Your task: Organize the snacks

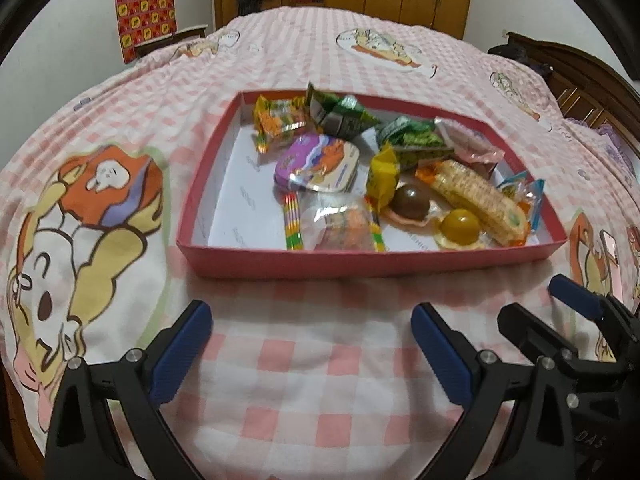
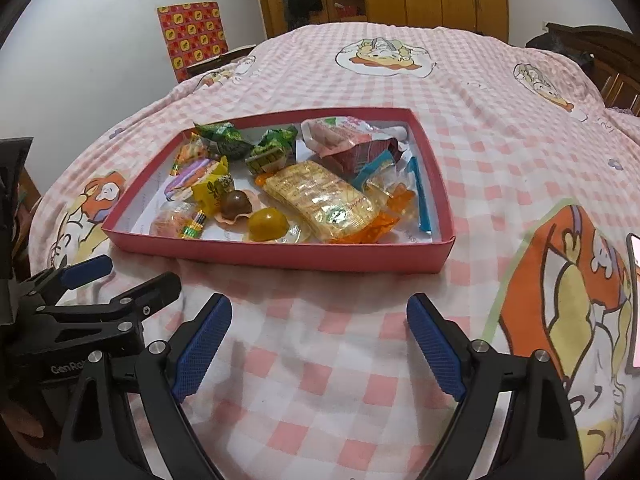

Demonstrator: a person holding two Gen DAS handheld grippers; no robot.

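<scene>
One red box (image 1: 372, 266) on the checked bedspread (image 1: 320, 360), holding two green packets (image 2: 224, 140), two round jellies (image 2: 268, 224), one long cracker pack (image 2: 320, 196); left gripper (image 1: 312, 328) and right gripper (image 2: 320, 324) both spread wide, empty, just before the box

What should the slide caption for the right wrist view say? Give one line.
Both open grippers, right and left, hover over the checked bedspread before a red tray of wrapped snacks.

Bare pink-checked bedspread (image 2: 320, 360) lies open before the shallow red cardboard tray (image 2: 280, 254); its left half (image 1: 224, 200) is free, wrapped snacks (image 2: 320, 196) crowding the right.
</scene>
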